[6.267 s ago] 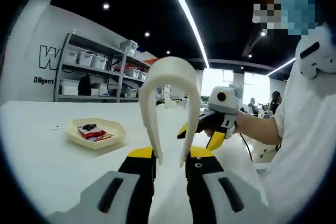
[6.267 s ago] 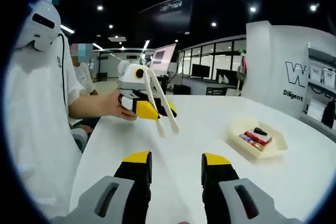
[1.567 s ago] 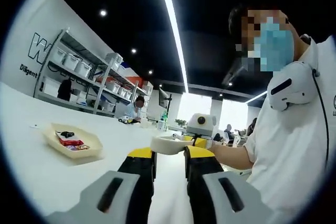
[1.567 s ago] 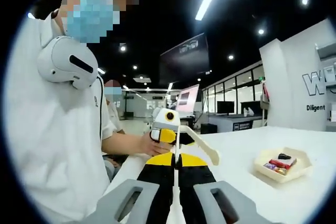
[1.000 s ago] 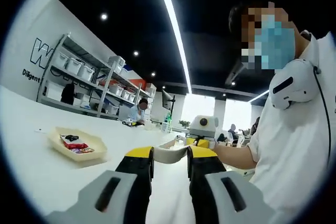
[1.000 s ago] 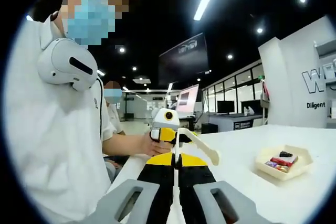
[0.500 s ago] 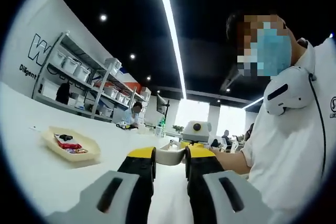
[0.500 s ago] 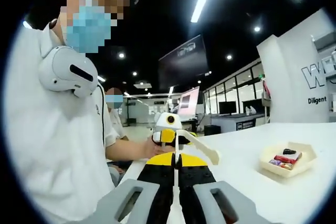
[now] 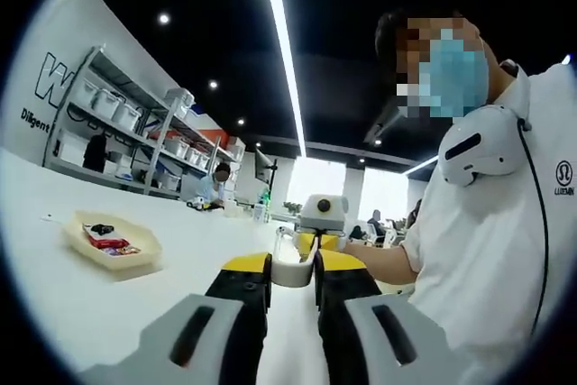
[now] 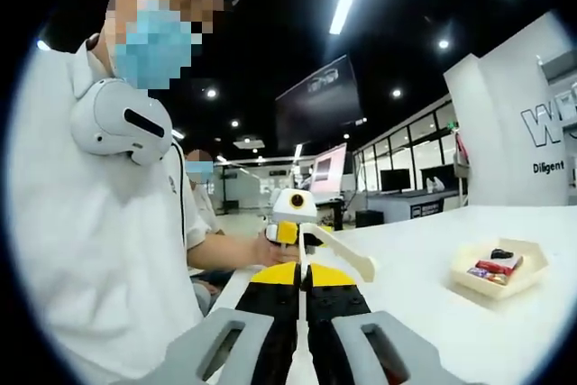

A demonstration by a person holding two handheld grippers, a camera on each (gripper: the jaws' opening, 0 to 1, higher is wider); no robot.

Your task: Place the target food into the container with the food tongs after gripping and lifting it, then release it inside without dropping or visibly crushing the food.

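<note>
Tongs (image 10: pixel 338 252) lie crosswise, gripped by both hand-held grippers (image 9: pixel 291 268) (image 10: pixel 303 274).

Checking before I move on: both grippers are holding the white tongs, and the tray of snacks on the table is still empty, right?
Not quite. The tray is not empty: the right gripper view shows red and dark wrapped snacks lying in it. The rest holds: the left gripper and right gripper are both shut on the white tongs, and the tray sits on the table.
</note>
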